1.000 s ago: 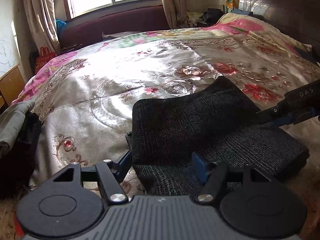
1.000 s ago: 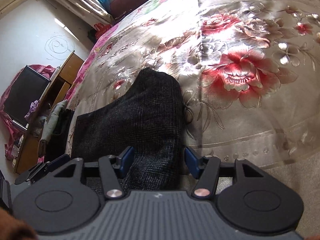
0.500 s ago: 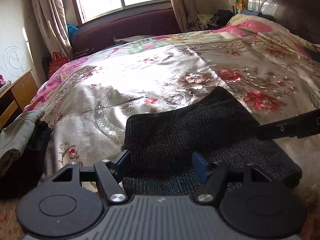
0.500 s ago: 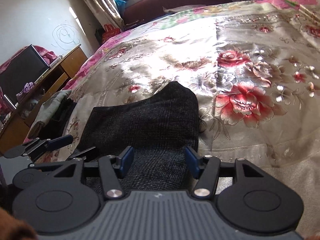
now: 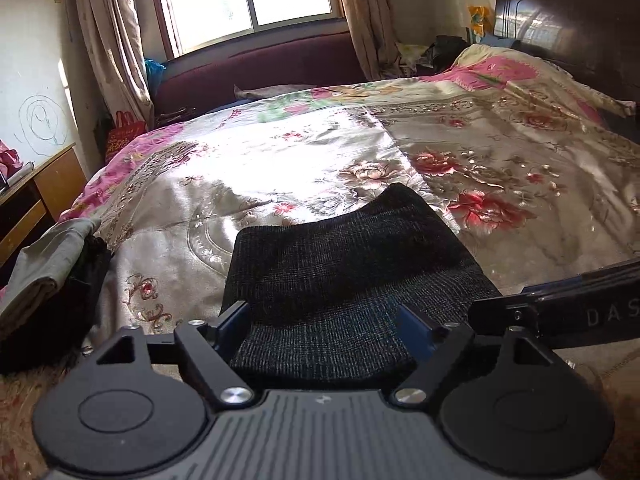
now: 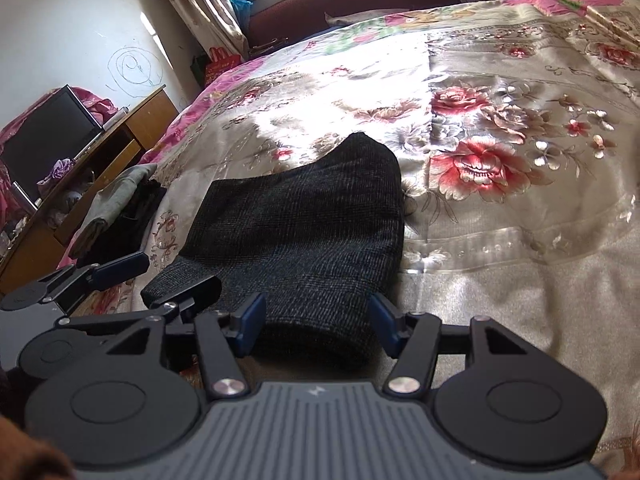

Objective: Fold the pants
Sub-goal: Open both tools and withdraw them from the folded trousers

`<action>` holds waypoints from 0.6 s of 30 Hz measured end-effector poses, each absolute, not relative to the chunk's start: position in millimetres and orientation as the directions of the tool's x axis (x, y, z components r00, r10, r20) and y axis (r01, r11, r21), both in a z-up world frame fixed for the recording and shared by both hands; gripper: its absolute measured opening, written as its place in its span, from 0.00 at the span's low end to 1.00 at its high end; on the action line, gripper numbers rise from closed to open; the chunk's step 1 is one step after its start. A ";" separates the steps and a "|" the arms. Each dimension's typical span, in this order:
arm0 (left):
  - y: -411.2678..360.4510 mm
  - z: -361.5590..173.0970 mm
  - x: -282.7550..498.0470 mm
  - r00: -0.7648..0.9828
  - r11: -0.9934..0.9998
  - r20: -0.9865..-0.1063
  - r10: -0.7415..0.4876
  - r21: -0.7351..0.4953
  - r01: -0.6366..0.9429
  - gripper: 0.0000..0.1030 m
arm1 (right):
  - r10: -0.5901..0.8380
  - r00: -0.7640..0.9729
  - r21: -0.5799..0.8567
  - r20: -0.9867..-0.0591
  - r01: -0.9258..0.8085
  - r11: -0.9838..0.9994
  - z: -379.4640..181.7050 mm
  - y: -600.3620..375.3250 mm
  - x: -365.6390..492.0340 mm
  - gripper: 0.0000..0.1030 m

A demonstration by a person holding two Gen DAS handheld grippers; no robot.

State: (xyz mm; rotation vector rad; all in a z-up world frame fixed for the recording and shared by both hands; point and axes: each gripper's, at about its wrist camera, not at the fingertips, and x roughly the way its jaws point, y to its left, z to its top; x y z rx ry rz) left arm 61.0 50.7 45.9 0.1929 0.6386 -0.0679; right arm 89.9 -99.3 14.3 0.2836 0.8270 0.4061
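Observation:
The dark grey knitted pants (image 5: 344, 276) lie folded into a compact stack near the front edge of the floral bedspread (image 5: 304, 160); they also show in the right wrist view (image 6: 304, 232). My left gripper (image 5: 326, 326) is open, its blue pads on either side of the stack's near edge, holding nothing. My right gripper (image 6: 316, 320) is open too, its pads either side of the near right end of the stack. The right gripper's finger shows at the right of the left wrist view (image 5: 560, 304); the left gripper shows at the left of the right wrist view (image 6: 116, 280).
A heap of grey and black clothes (image 5: 44, 280) hangs at the bed's left edge. A wooden desk (image 6: 92, 152) with a dark monitor (image 6: 48, 136) stands to the left. A dark headboard (image 5: 568, 28) is at the far right, a maroon sofa (image 5: 260, 68) under the window.
Both grippers have drawn back and lifted from the folded pants, so more of the room shows. The pants lie still as a flat stack.

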 end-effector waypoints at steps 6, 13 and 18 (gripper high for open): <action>44.2 43.2 46.2 0.795 0.984 -0.606 0.001 0.140 0.106 0.90 | 0.445 0.614 0.394 -0.652 -0.227 0.890 13.5 -106.0 75.4 0.57; 32.1 43.3 32.7 0.793 0.980 -0.608 0.050 0.182 0.078 0.90 | 0.442 0.620 0.399 -0.648 -0.218 0.891 10.9 -112.4 58.6 0.57; 33.0 42.4 26.9 0.782 0.985 -0.622 0.039 0.156 0.076 0.90 | 0.441 0.624 0.396 -0.645 -0.222 0.891 12.0 -114.7 51.8 0.57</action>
